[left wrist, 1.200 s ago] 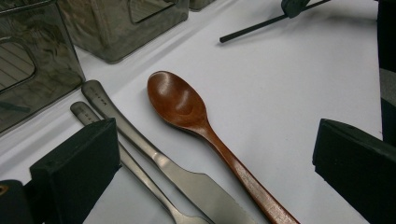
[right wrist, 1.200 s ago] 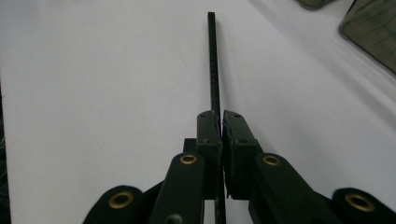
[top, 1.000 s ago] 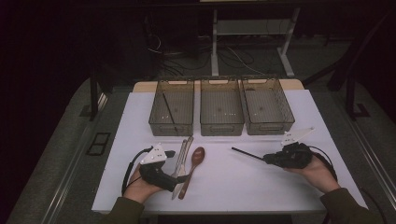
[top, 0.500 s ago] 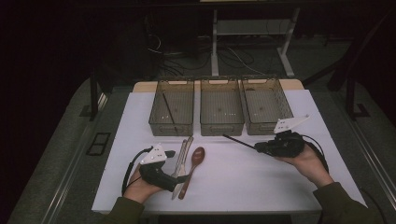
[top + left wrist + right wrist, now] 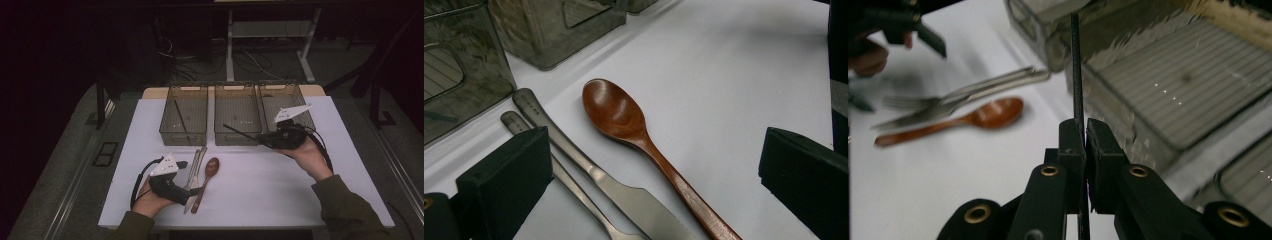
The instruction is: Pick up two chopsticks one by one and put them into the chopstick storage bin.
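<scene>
White cloth covers the table before us, with three smoked plastic bins side by side at its far edge. Our right gripper hovers by the middle bin's near wall, jaws clenched on a thin black chopstick that pokes out over that bin. Our left gripper rests on the cloth with its jaws spread wide, straddling a knife and a fork; the wooden spoon lies just beside them.
</scene>
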`<state>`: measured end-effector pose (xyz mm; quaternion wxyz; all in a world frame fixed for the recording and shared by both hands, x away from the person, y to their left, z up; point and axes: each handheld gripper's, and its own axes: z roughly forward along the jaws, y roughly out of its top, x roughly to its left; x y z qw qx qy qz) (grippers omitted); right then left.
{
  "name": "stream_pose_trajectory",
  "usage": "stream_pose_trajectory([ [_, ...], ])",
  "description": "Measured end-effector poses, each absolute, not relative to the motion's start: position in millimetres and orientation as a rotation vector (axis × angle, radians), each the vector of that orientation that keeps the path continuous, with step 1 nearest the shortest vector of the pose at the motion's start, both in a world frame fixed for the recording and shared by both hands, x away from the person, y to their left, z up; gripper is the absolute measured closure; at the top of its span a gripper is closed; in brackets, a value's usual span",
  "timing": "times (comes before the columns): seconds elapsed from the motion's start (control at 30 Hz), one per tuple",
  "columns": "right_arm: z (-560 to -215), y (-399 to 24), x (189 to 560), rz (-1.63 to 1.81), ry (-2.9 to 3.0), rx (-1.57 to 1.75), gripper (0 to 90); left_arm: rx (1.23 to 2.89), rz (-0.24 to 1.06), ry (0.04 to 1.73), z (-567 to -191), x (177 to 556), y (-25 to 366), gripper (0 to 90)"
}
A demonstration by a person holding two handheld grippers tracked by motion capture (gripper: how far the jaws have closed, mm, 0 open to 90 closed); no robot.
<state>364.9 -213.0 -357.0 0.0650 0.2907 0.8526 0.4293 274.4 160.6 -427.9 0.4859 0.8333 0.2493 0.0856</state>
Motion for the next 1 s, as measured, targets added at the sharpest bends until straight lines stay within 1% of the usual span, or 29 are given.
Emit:
stream_pose_trajectory([
  [0.47,-336,-149,411,1.258,2.547,0.935,85.0,2.026,0.201,0.603,-428,274,159,0.0],
  [0.67,-337,-121,434,1.255,2.546,0.958,84.9,2.027,0.207,0.600,-427,274,160,0.4],
  [1.0,-352,-79,471,1.211,2.558,1.049,84.9,2.013,0.204,0.592,-426,274,161,0.6],
])
